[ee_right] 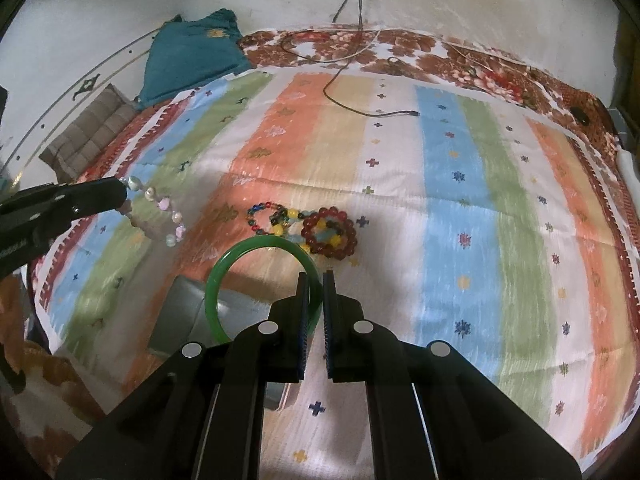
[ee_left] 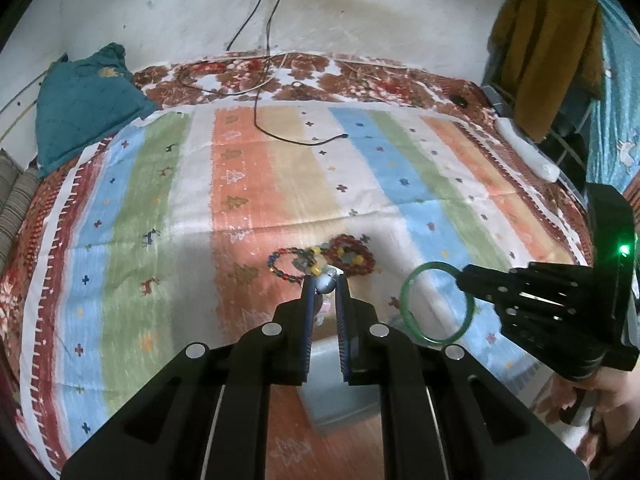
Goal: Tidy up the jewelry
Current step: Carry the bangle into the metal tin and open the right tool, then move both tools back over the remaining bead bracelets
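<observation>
Green bangle pinched by its rim in the right gripper, jaws clamped on it, ring hanging off to the left, clear of the bed. Pale bead bracelet dangles from the left gripper, jaws clamped on one bead. Remaining bead bracelets lie in a heap on the striped bedsheet just beyond. Grey box sits below the bangle.

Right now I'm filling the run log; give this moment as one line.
left tool: shut on pale bead bracelet | right tool: shut on green bangle | bead bracelets: on bedspread
</observation>
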The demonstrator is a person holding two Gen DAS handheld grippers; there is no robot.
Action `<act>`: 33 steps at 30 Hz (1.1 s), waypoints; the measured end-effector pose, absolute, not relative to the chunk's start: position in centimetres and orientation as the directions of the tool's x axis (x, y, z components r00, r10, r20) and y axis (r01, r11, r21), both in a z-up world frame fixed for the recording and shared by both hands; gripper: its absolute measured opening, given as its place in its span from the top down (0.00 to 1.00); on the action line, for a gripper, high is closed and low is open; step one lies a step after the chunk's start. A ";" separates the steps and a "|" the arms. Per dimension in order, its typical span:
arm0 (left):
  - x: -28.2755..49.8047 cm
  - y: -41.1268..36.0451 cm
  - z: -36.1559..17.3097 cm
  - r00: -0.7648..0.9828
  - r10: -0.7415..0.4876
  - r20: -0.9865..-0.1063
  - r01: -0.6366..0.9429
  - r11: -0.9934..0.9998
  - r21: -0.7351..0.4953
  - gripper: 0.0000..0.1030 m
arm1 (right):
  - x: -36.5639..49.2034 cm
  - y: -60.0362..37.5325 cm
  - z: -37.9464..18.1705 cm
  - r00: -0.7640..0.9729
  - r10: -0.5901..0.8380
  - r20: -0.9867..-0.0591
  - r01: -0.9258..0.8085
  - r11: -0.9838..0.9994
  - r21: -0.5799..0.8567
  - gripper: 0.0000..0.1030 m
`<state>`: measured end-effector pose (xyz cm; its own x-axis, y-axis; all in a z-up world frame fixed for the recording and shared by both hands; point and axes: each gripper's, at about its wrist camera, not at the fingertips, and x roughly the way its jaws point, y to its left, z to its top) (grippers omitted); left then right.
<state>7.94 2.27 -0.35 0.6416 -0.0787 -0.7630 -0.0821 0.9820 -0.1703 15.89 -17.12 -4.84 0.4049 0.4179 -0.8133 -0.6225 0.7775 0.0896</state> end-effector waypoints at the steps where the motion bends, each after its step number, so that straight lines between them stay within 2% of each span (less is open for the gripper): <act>1: 7.6 1.9 -0.3 0.643 -0.079 -0.761 -0.076 0.983 -0.167 0.91 | 15.6 -17.2 -4.9 0.402 0.419 -0.814 -0.625 0.775 0.091 0.93; 10: 6.2 0.5 -1.1 0.621 -0.093 -0.778 -0.051 0.986 -0.159 0.90 | 13.6 -16.8 -5.6 0.340 0.445 -0.829 -0.663 0.738 0.124 0.92; 13: 6.6 1.0 -1.8 0.592 -0.055 -0.804 -0.092 0.987 -0.135 0.89 | 14.2 -17.1 -5.9 0.338 0.438 -0.833 -0.636 0.759 0.141 0.90; 15: 6.7 1.3 -1.9 0.588 -0.030 -0.809 -0.110 0.987 -0.116 0.83 | 14.5 -17.3 -5.8 0.371 0.411 -0.833 -0.620 0.777 0.107 0.85; 16: 6.7 1.4 -1.9 0.586 -0.022 -0.810 -0.117 0.987 -0.112 0.81 | 14.7 -17.5 -5.8 0.374 0.403 -0.835 -0.611 0.784 0.105 0.75; 17: 6.8 1.6 -2.0 0.584 -0.015 -0.812 -0.125 0.986 -0.109 0.76 | 14.9 -17.6 -5.9 0.371 0.401 -0.837 -0.607 0.787 0.108 0.70; 21: 6.9 1.9 -1.9 0.584 0.007 -0.812 -0.142 0.985 -0.094 0.66 | 15.4 -17.7 -6.1 0.371 0.388 -0.844 -0.596 0.796 0.104 0.68; 25: 7.6 2.5 -2.1 0.576 0.032 -0.817 -0.162 0.984 -0.075 0.60 | 16.1 -17.6 -6.1 0.384 0.375 -0.844 -0.579 0.810 0.096 0.60; 30: 9.1 3.4 -2.7 0.554 0.074 -0.829 -0.202 0.978 -0.048 0.45 | 17.5 -17.7 -6.3 0.394 0.370 -0.841 -0.546 0.831 0.109 0.49; 33: 10.3 3.9 -3.1 0.536 0.096 -0.839 -0.225 0.974 -0.033 0.40 | 18.8 -17.7 -6.3 0.405 0.361 -0.840 -0.518 0.848 0.115 0.43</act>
<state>10.26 3.88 -3.12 0.5363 0.0958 -0.8386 -0.2249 0.9738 -0.0325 18.77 -17.73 -6.34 0.4053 0.3614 -0.8397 -0.5178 0.8477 0.1149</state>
